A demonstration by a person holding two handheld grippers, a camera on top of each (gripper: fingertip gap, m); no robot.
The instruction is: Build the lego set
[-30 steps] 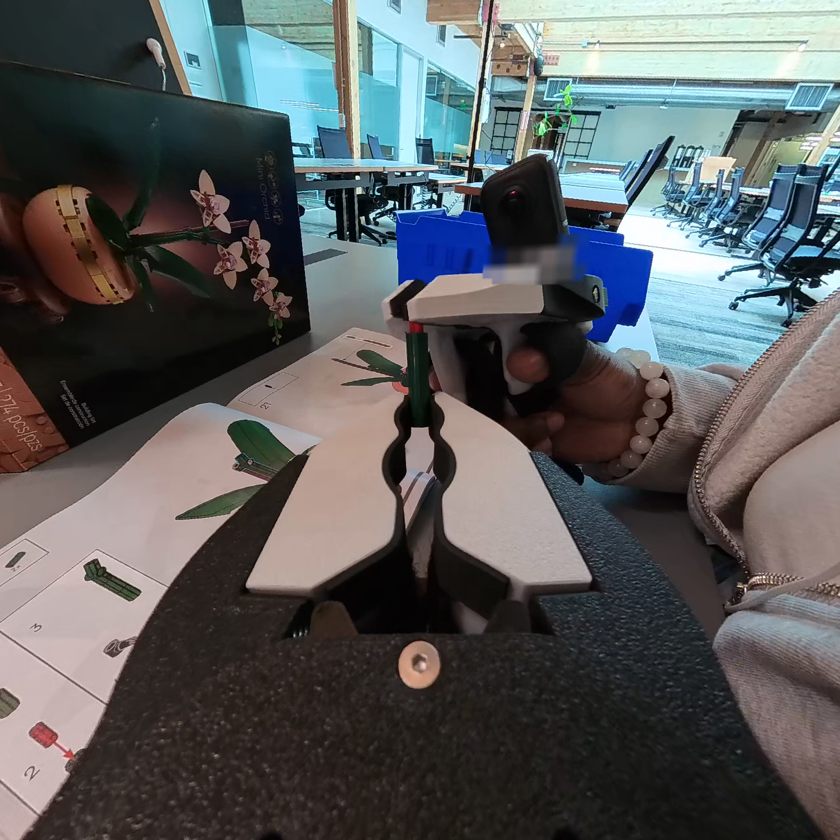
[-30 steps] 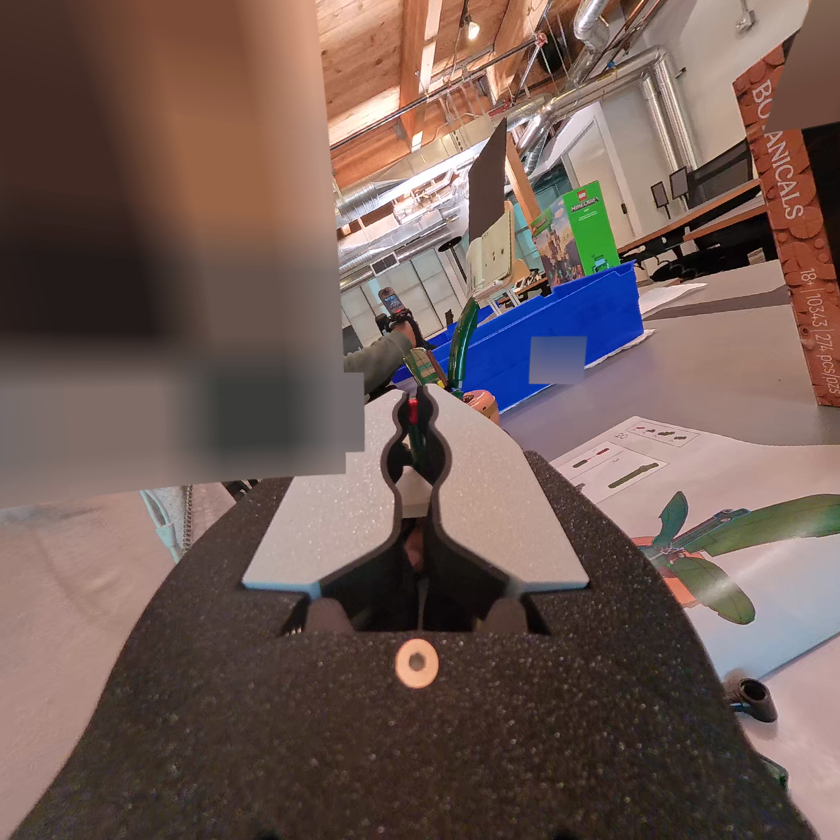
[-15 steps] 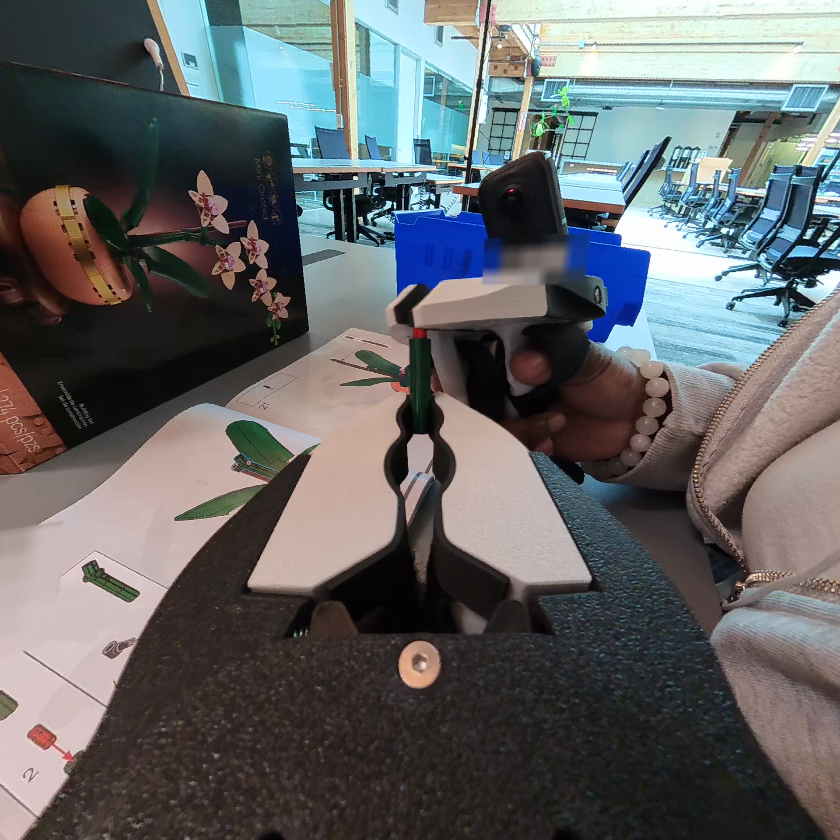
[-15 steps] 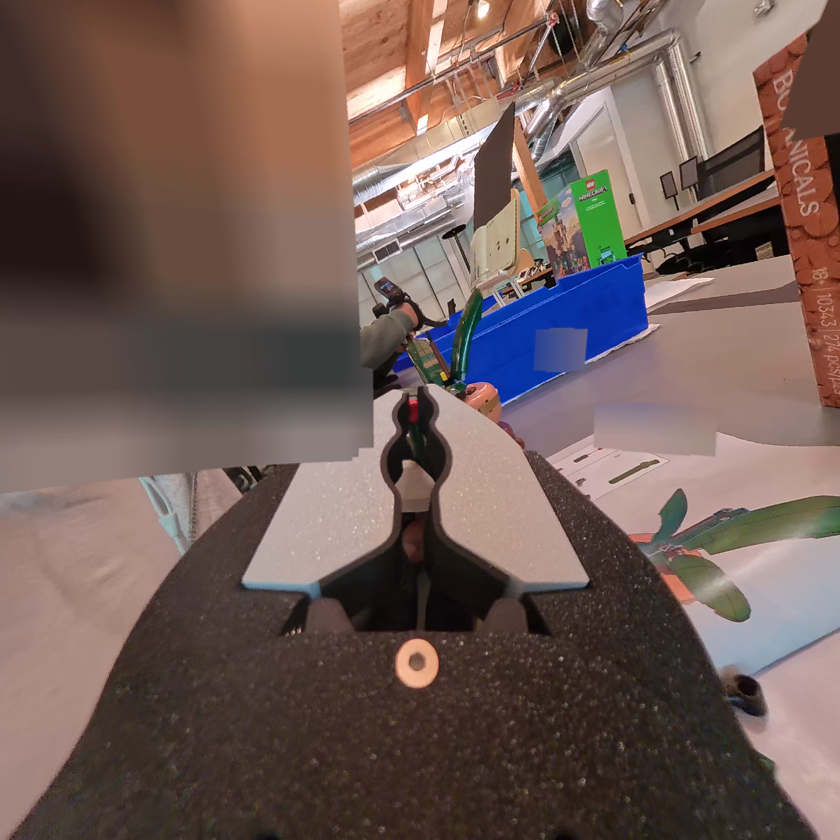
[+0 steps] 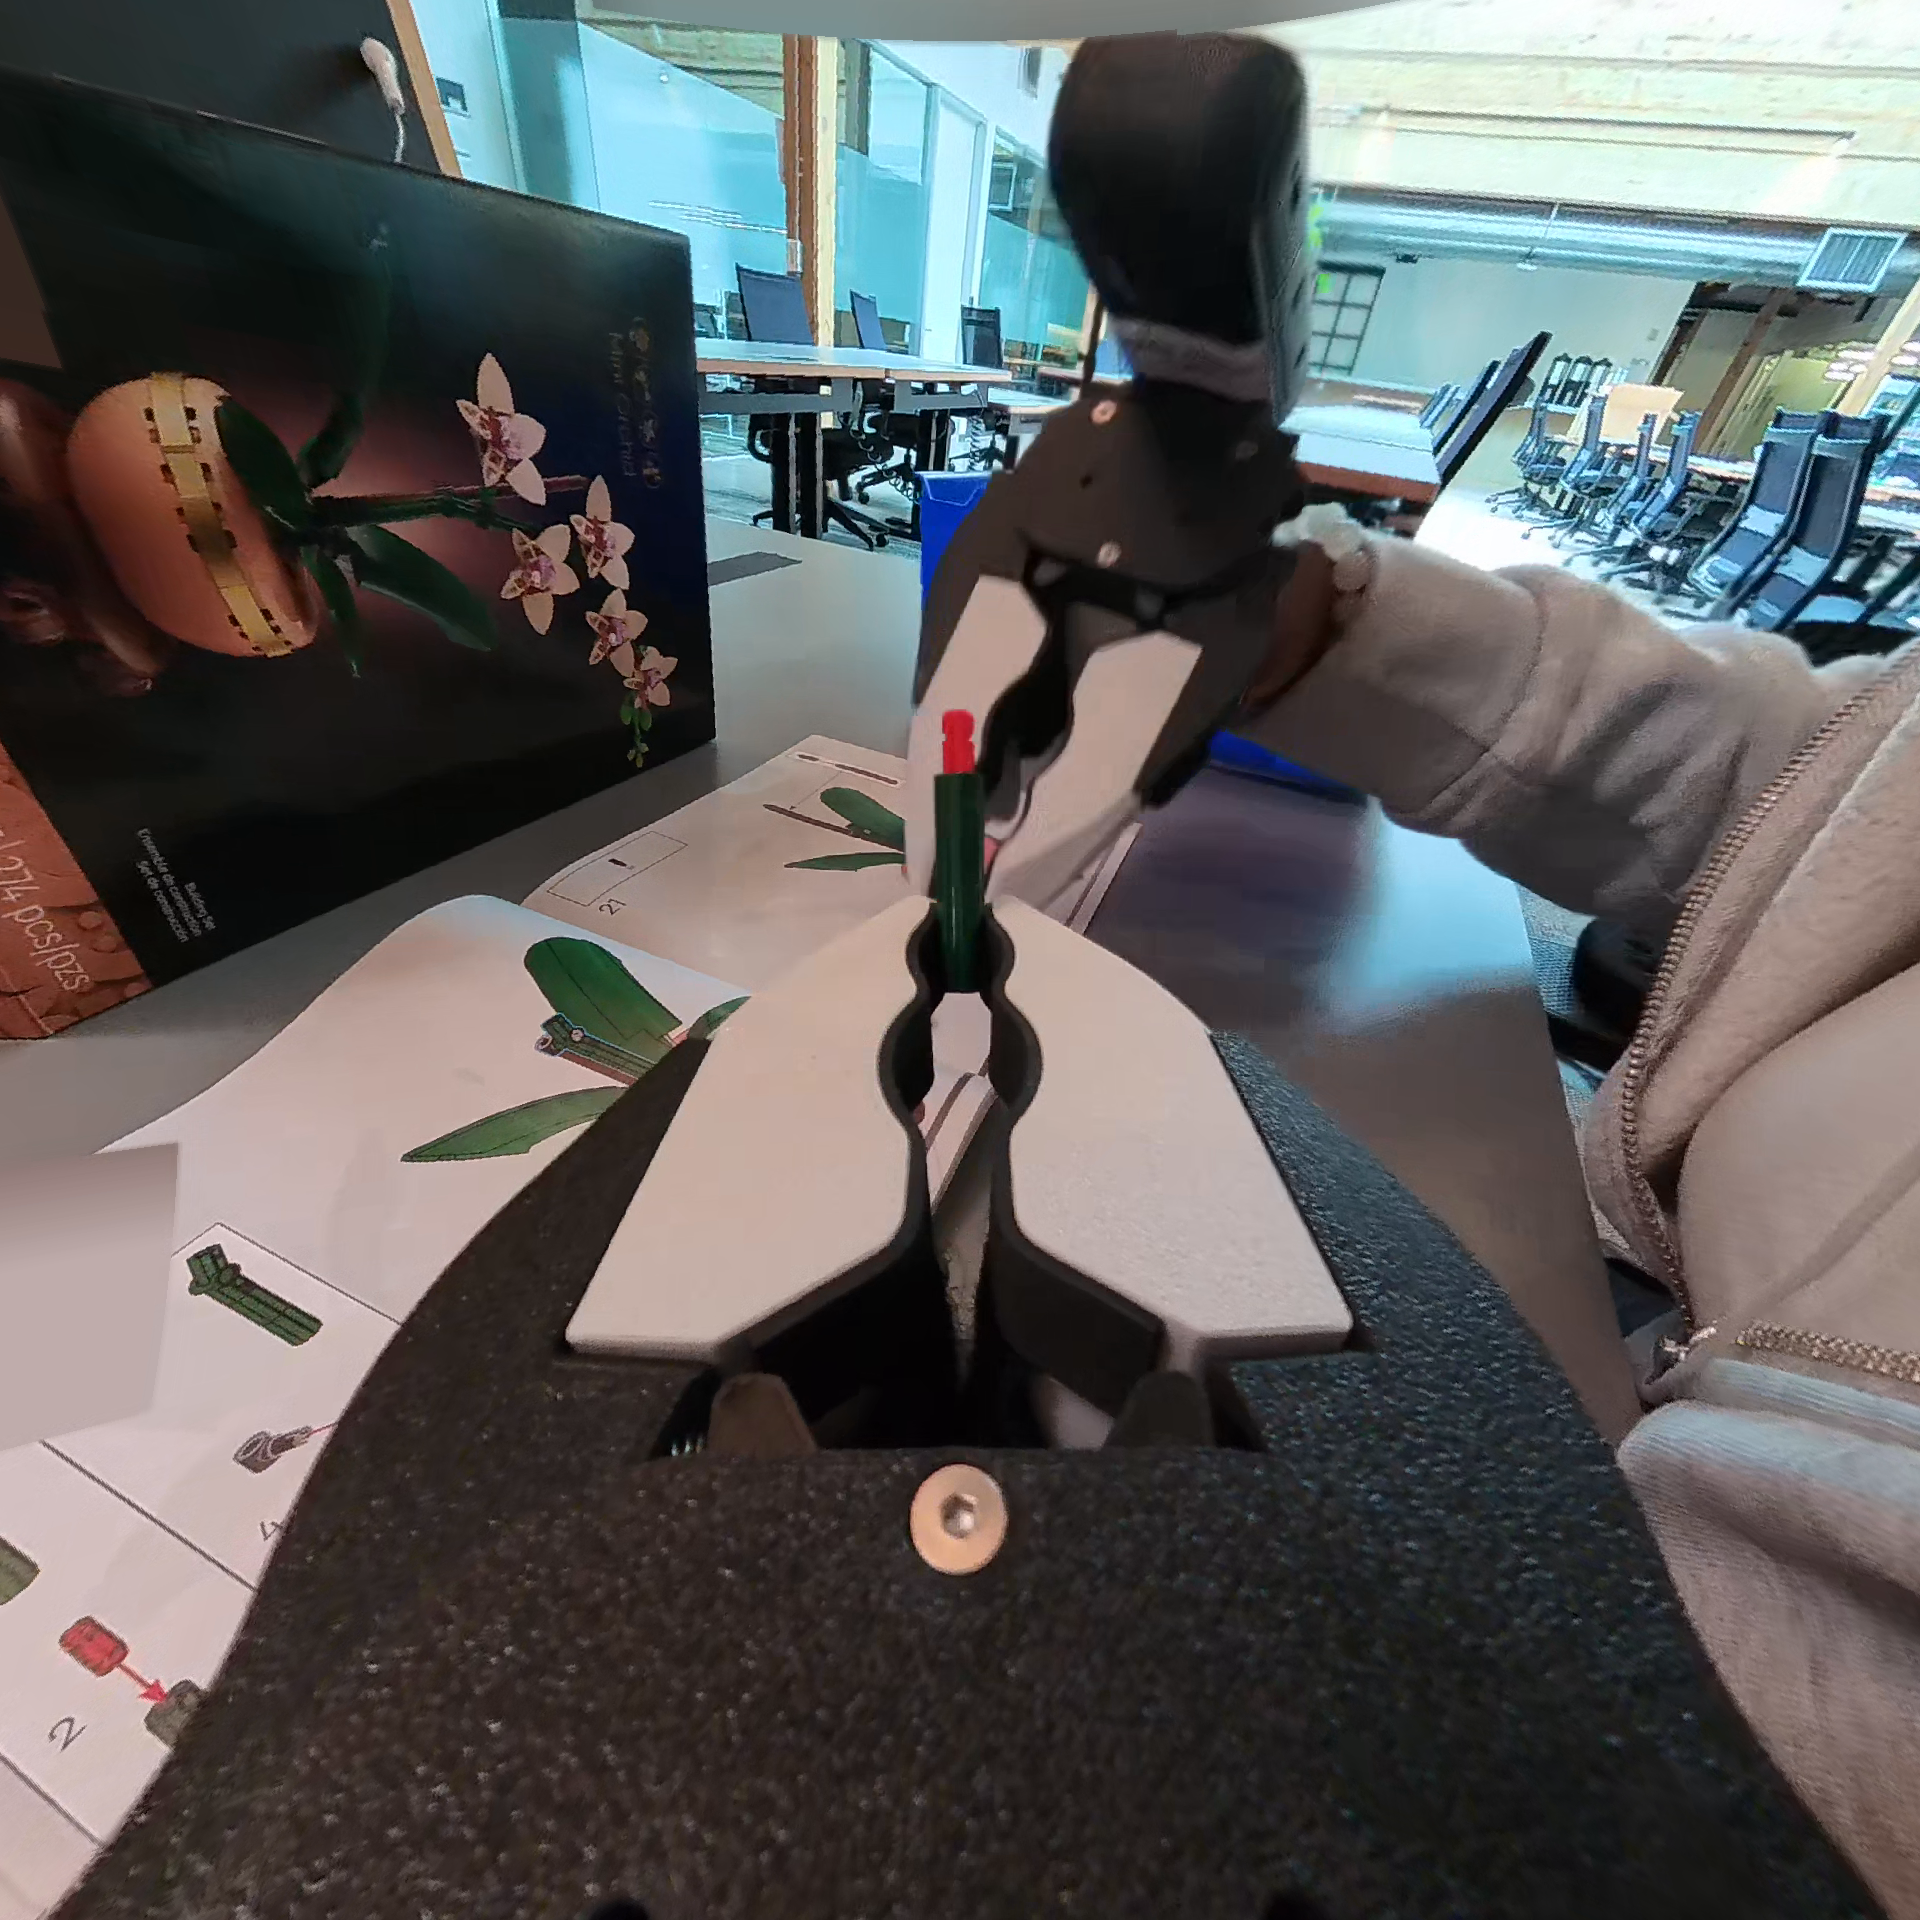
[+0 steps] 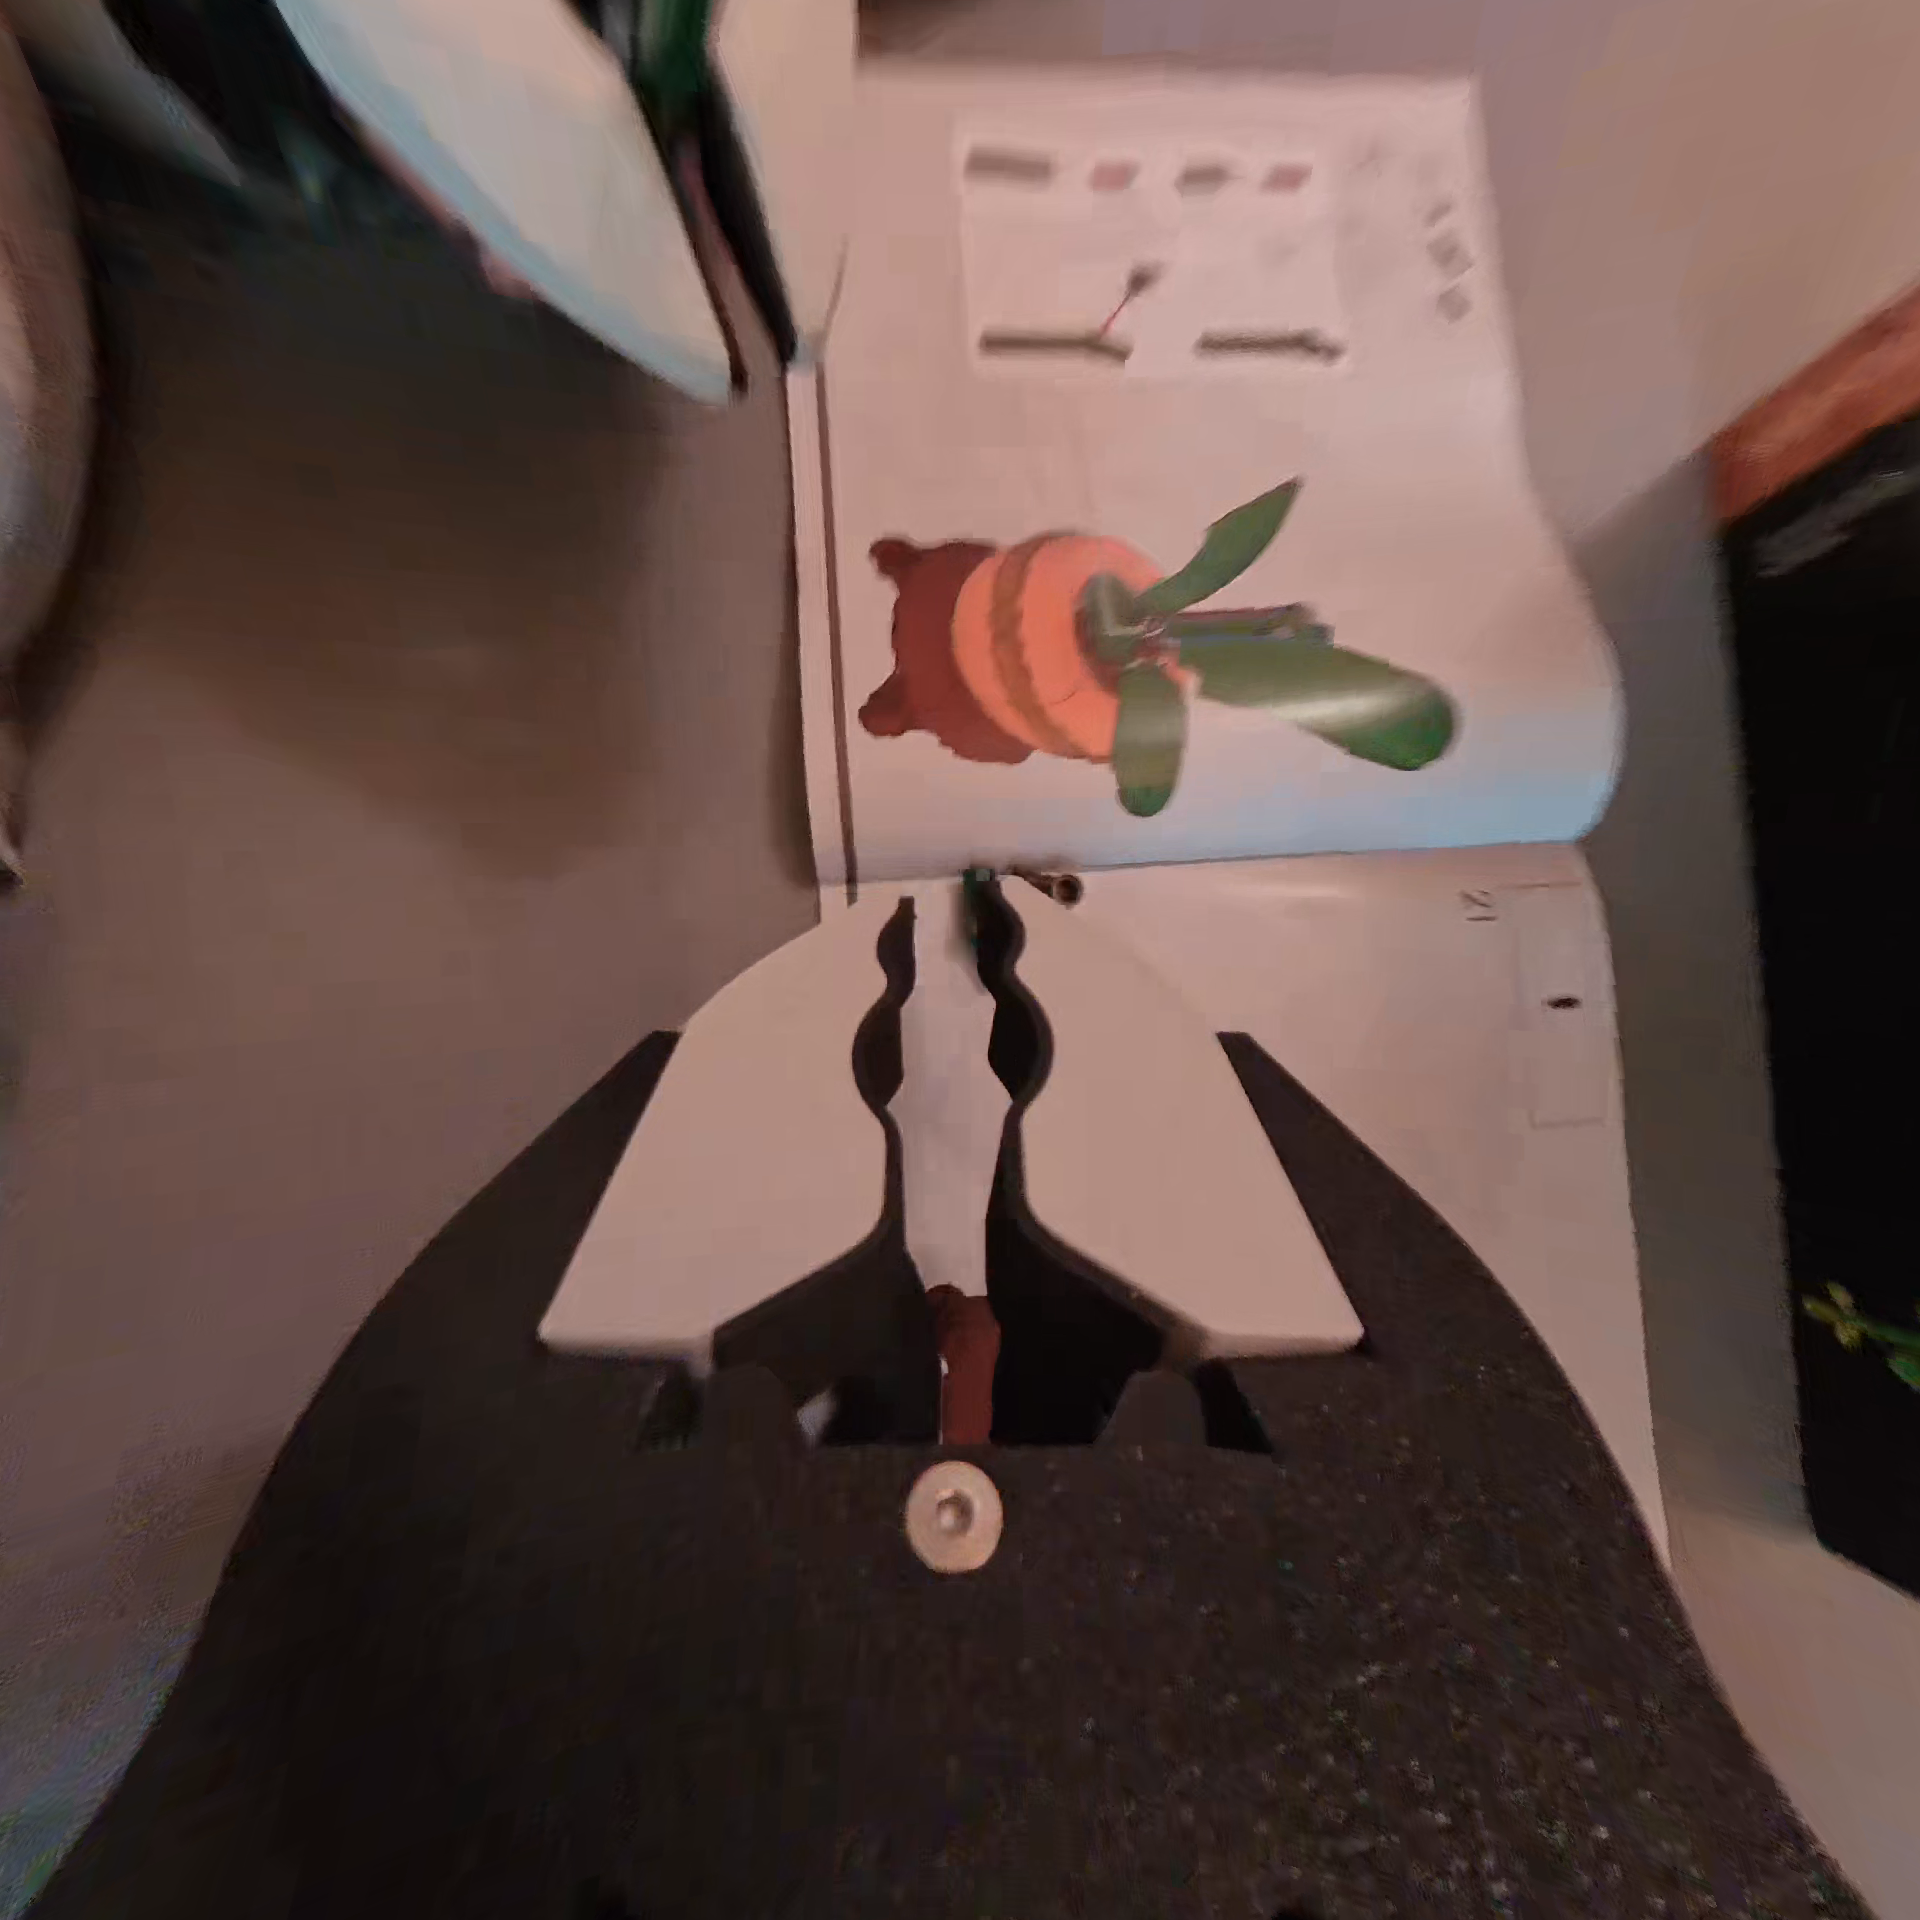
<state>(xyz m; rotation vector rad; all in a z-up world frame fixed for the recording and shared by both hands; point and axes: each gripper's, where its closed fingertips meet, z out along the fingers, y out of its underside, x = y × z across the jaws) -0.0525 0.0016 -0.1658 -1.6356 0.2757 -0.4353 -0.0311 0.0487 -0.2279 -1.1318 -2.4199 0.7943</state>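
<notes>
Stem rod pinched at its foot, right gripper free above the booklet

Left gripper (image 5: 958,940) is clenched on a thin dark green stem (image 5: 958,868), which stands upright out of the fingertip notch with a small red pin (image 5: 957,740) at its top. Only the lowest part of the stem sits between the fingers (image 5: 790,1122); most of its length is bare above them.

Right gripper (image 5: 1023,790) hangs tip-down just behind the stem, over the booklet (image 5: 468,977) that lies open on the table (image 5: 1351,987). From its own camera the fingers (image 6: 1143,1122) stand apart with the page showing through the gap and nothing held; a small dark tube piece (image 6: 1060,886) lies on the page edge just beyond the tips. That view is blurred, so I cannot tell if the tips touch the paper. The set's box (image 5: 343,582) stands upright to the left.

Judging by its look, the stem is light, stiff, smooth plastic: easy to lift, but prone to swivel or slip in a narrow pinch, and a long rod held only at its foot gives sideways pushes plenty of leverage. The red pin looks to be a friction fit, so any pressing should run straight along the rod's axis. A second hold is best taken on the green shaft close under the pin, leaving the pin itself clear for the next piece. The loose tube is tiny and round; it may roll, so grip it across its sides.
</notes>
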